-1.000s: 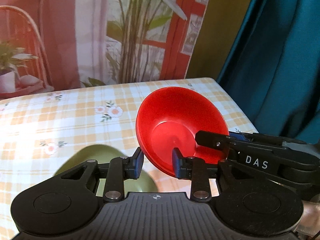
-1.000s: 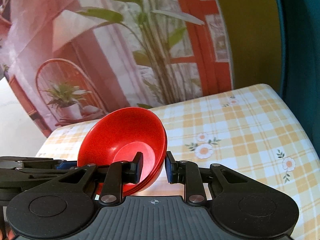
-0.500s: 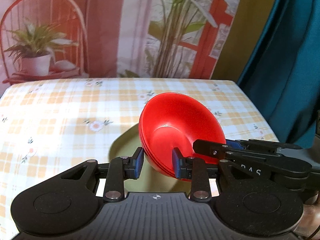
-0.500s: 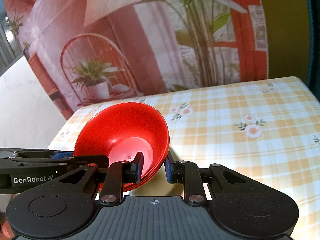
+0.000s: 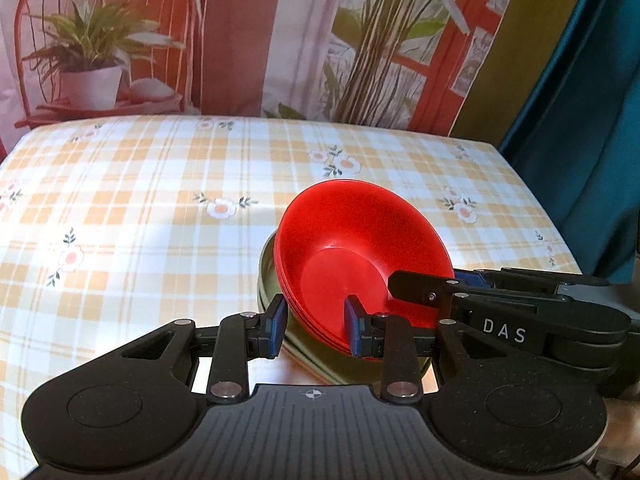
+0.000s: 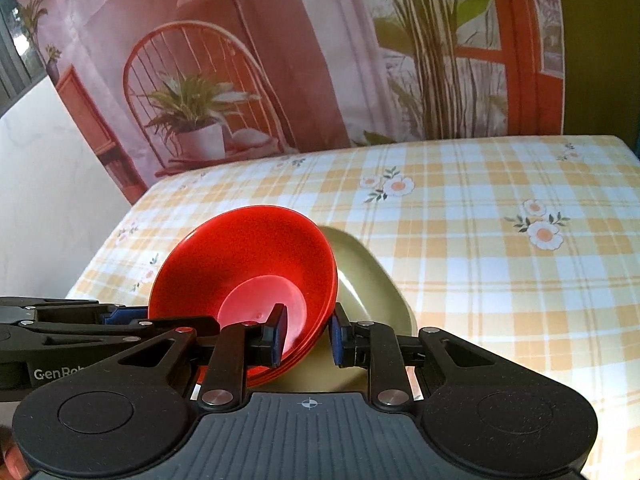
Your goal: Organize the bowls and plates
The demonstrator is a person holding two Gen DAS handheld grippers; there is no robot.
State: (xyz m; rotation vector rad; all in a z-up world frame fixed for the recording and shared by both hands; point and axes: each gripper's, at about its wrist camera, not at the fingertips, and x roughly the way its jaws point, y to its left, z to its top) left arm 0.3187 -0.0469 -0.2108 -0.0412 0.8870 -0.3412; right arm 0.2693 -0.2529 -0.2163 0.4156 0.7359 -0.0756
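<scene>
A stack of red bowls (image 5: pixel 360 256) is held between both grippers, tilted, low over an olive green plate (image 5: pixel 268 280) on the checked tablecloth. My left gripper (image 5: pixel 316 330) is shut on the near left rim of the stack. My right gripper (image 6: pixel 306 332) is shut on the opposite rim of the red bowls (image 6: pixel 248 264). The green plate (image 6: pixel 372 292) lies under and beyond the bowls in the right wrist view. Each gripper shows in the other's view, at the side edge. Whether the bowls touch the plate is hidden.
The table (image 5: pixel 140 216) has a yellow checked cloth with flowers. A printed backdrop with a chair and plants (image 5: pixel 100 48) hangs behind the far edge. A teal curtain (image 5: pixel 580 120) hangs at the right. The table's left edge (image 6: pixel 116 236) shows in the right wrist view.
Both grippers have carried the red bowls down and over the green plate; the plate went from lower left of the bowls to directly beneath them. Both grips stay shut.
</scene>
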